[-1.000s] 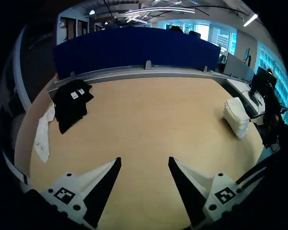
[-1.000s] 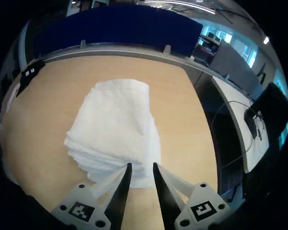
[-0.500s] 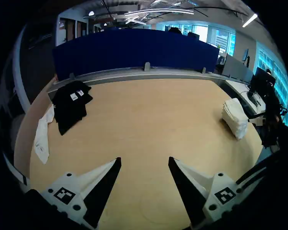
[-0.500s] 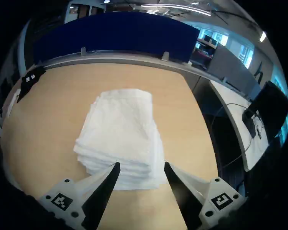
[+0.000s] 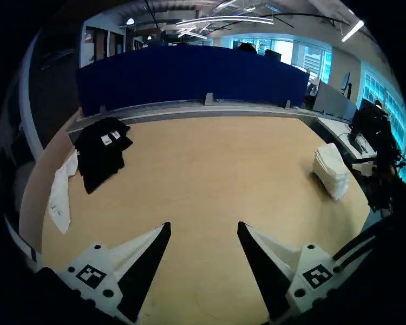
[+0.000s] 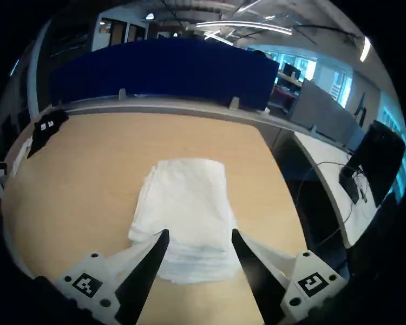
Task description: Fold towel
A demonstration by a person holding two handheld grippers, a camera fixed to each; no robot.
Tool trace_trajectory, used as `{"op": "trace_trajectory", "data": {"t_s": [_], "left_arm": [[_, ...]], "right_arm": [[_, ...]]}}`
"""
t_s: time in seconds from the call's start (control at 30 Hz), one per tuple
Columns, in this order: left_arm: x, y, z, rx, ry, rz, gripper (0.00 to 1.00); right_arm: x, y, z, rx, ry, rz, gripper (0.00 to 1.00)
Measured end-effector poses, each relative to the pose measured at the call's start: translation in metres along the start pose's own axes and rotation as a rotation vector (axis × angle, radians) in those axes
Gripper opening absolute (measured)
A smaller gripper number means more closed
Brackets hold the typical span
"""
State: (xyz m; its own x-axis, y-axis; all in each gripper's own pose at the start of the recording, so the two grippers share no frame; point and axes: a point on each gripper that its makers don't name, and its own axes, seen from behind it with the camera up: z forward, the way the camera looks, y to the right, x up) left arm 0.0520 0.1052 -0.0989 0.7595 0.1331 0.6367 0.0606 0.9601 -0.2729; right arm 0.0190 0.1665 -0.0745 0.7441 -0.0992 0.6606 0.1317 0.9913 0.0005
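Just ahead of the spread right claw (image 6: 200, 232) lies a stack of folded white towels (image 6: 184, 200), while the left claw (image 5: 203, 223) hangs equally spread above the tabletop (image 5: 214, 157).

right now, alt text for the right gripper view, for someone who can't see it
A stack of folded white towels lies on a wooden table, with the open right tongs framing its near edge. A blue partition runs along the table's far side, and dark clothing lies at the far left corner.

One stack of white towels (image 5: 331, 170) at the tabletop's (image 5: 214, 162) right edge, one black garment (image 5: 100, 150) far-left corner, one white cloth (image 5: 59, 194) left edge.
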Motion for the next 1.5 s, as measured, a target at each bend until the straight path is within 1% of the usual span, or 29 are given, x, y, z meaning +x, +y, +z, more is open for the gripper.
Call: {"op": "trace_trajectory", "data": {"t_s": [0.27, 0.37, 0.47, 0.57, 0.8, 0.9, 1.07, 1.17, 1.27, 1.5], "left_arm": [[0.012, -0.005, 0.0, 0.001, 0.036, -0.001, 0.91], [0.017, -0.006, 0.0, 0.003, 0.045, 0.0, 0.91], [0.021, -0.007, 0.0, 0.003, 0.058, 0.003, 0.91], [0.026, -0.008, 0.001, 0.003, 0.069, 0.005, 0.91], [0.037, -0.012, -0.001, 0.006, 0.104, 0.006, 0.91], [0.043, -0.014, -0.002, 0.009, 0.124, 0.002, 0.91], [0.057, -0.022, -0.003, 0.023, 0.169, -0.007, 0.91], [0.066, -0.026, -0.005, 0.028, 0.199, -0.014, 0.91], [0.076, -0.033, -0.008, 0.043, 0.238, -0.018, 0.91], [0.106, -0.049, -0.018, 0.08, 0.355, -0.04, 0.91]], "right_arm": [[0.05, -0.028, -0.017, 0.032, 0.174, 0.044, 0.89], [0.07, -0.034, -0.024, 0.032, 0.244, 0.069, 0.89], [0.086, -0.038, -0.03, 0.03, 0.3, 0.095, 0.89], [0.094, -0.041, -0.033, 0.028, 0.331, 0.109, 0.89], [0.11, -0.046, -0.04, 0.026, 0.371, 0.12, 0.89], [0.119, -0.051, -0.045, 0.028, 0.398, 0.126, 0.9], [0.138, -0.064, -0.057, 0.035, 0.451, 0.131, 0.94], [0.148, -0.073, -0.062, 0.038, 0.475, 0.123, 0.94], [0.158, -0.084, -0.066, 0.043, 0.493, 0.108, 0.94], [0.185, -0.11, -0.076, 0.027, 0.55, 0.088, 0.95]]}}
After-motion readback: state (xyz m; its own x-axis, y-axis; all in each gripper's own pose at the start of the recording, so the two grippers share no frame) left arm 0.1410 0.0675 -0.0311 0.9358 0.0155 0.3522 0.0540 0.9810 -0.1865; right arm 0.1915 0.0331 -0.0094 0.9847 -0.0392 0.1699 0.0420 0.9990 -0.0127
